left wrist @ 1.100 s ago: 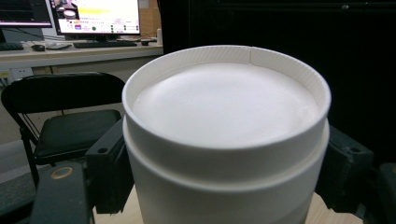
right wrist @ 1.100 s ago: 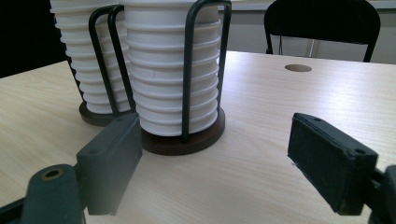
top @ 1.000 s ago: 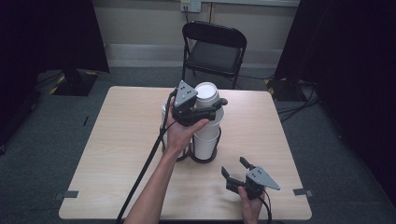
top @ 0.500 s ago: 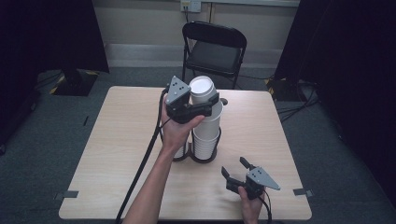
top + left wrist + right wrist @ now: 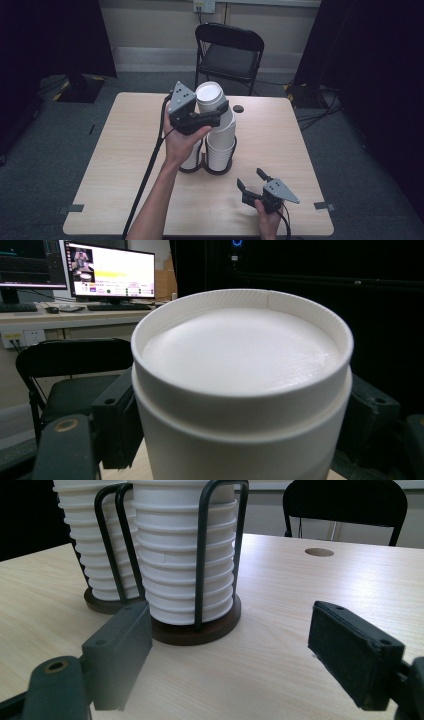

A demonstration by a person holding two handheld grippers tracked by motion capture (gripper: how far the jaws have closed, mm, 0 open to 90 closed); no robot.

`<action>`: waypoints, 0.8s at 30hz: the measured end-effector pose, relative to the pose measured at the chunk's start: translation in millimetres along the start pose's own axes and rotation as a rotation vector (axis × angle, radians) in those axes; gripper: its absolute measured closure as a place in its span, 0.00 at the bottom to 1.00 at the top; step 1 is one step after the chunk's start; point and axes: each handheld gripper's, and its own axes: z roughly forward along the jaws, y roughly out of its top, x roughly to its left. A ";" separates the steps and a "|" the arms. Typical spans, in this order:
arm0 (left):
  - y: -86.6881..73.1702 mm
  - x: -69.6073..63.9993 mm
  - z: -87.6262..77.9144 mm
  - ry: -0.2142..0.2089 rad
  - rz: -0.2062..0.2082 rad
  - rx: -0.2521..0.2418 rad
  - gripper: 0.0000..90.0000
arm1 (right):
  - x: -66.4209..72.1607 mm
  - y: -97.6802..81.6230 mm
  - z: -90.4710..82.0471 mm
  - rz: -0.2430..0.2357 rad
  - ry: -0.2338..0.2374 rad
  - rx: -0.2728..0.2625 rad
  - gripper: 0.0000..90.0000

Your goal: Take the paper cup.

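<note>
Left hand-held gripper (image 5: pixel 212 117) is clamped on a white paper cup (image 5: pixel 212 100), jaws pressing its sidewall from both sides just under the bottom rim; cup is upside down, its recessed base facing up, as the left gripper view shows close (image 5: pixel 245 370). In the high view the held cup sits at the top of a tilted run of nested cups that leans toward the table's far side, above the right-hand stack. On the table (image 5: pixel 125 165), near its middle, stand 2 cup holders side by side & touching: round dark bases w/ black wire hoops rising around the stacks. Right-hand holder (image 5: pixel 200 625) carries a stack of inverted white cups (image 5: pixel 185 565), ribbed rims layered one over another; left-hand holder (image 5: pixel 107 602) behind it holds a similar stack (image 5: pixel 82 535). Tops of both stacks are cut off in the right gripper view. Right hand-held gripper (image 5: pixel 256 186) rests low by the table's near right edge, well apart from the holders, jaws spread wide w/ nothing between them, pointing at the right-hand holder. A small round hole (image 5: pixel 238 108) marks the tabletop near the far edge. A black folding chair (image 5: pixel 229 52) stands beyond the table; monitors (image 5: pixel 112 270) on a desk show in the left gripper view.
</note>
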 end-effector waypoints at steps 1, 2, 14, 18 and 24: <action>-0.5 0.5 -3.0 0.000 -0.005 -0.003 0.23 | 0.0 0.1 0.0 0.000 0.002 0.002 0.19; -0.6 1.1 -5.5 -0.004 -0.013 -0.007 0.23 | 0.0 0.1 0.2 0.000 0.002 0.003 0.19; 0.7 -5.5 -28.0 -0.027 -0.024 -0.023 0.23 | 0.0 0.2 0.3 0.000 0.000 0.007 0.19; -2.2 -8.0 -33.7 -0.044 -0.033 -0.035 0.23 | 0.2 0.3 0.5 -0.001 -0.002 0.008 0.19; -9.5 -13.6 -40.2 -0.066 -0.017 -0.018 0.23 | 0.0 0.1 0.0 0.002 -0.003 0.003 0.18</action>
